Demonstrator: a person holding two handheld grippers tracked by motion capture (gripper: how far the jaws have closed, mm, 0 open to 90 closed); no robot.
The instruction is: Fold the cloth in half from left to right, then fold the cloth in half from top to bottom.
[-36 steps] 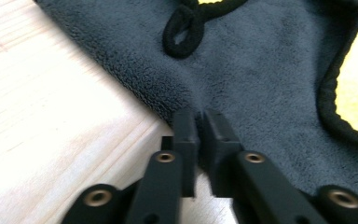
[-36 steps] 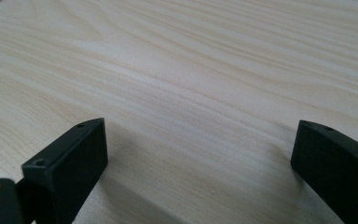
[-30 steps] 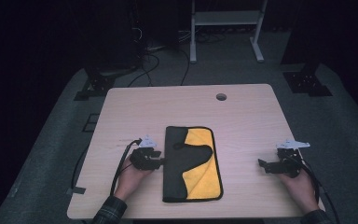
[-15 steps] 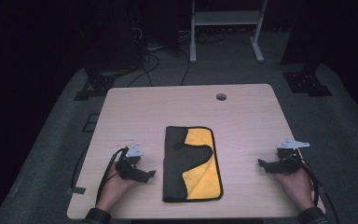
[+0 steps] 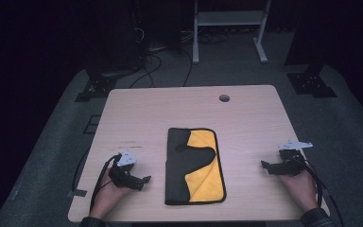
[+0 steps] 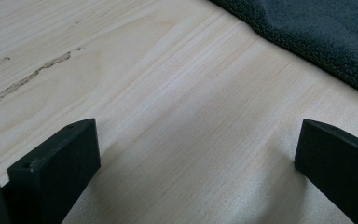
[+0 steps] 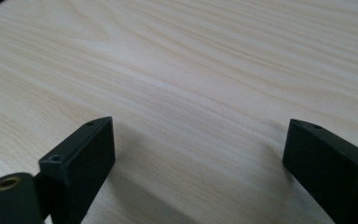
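Cloth (image 5: pixel 194 165): a black and yellow cloth, folded, lies flat in the lower middle of the high view, long side running up the frame; a yellow patch shows on its right half, black covers the left and wraps the edges.
Cloth in the left gripper view (image 6: pixel 317 32): its dark, fuzzy edge fills the upper right corner, apart from both jaws.
Left gripper (image 5: pixel 144 179): lower left of the high view, held in a hand (image 5: pixel 105 194), near the cloth's left edge but not touching it; jaws spread wide — they have just been opening — with bare wood between them.
Right gripper (image 5: pixel 264 165): lower right, well apart from the cloth; jaws spread and have just closed a little — bare wood between them.
Table (image 5: pixel 142 113): light wood, a small round hole (image 5: pixel 224 98) near its upper edge.
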